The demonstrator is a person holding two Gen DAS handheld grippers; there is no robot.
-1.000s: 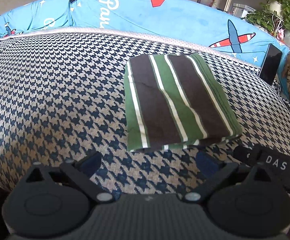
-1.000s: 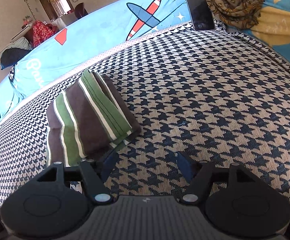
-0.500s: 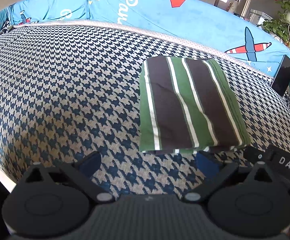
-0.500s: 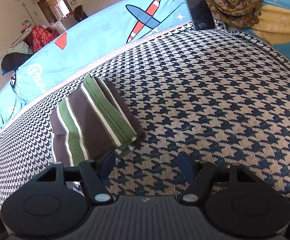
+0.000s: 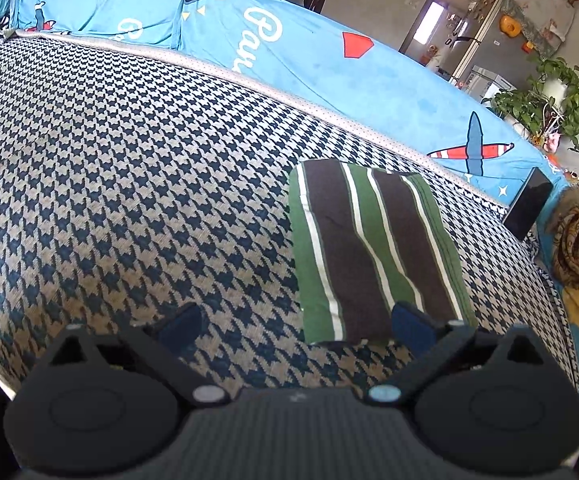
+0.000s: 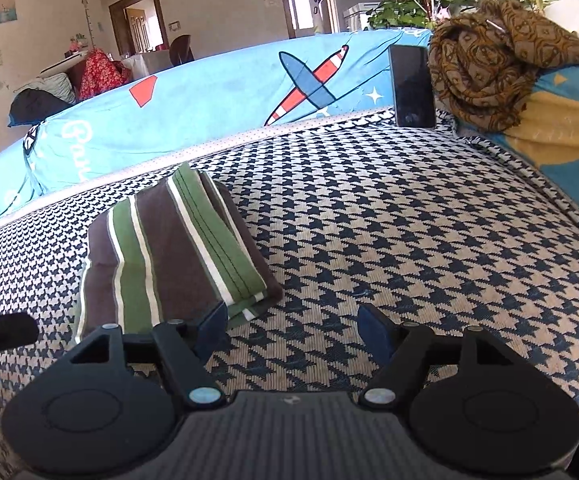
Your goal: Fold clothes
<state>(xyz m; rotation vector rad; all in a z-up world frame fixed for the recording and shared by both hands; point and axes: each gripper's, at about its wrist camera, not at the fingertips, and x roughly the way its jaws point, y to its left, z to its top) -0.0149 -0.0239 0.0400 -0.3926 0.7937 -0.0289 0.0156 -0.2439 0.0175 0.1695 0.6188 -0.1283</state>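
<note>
You look over a sofa seat with a houndstooth cover [image 6: 409,240], dark blue on beige. Behind it runs a blue backrest cover [image 5: 321,68] printed with aeroplanes. A black phone [image 6: 411,86] leans against it, beside a brown patterned scarf [image 6: 489,56]. Beyond stand green potted plants [image 5: 549,96], beige walls and a bright doorway [image 6: 301,4].

Dark phone [image 6: 412,87] propped against blue airplane-print cover [image 6: 225,96], beside brown scarf [image 6: 485,60]
</note>
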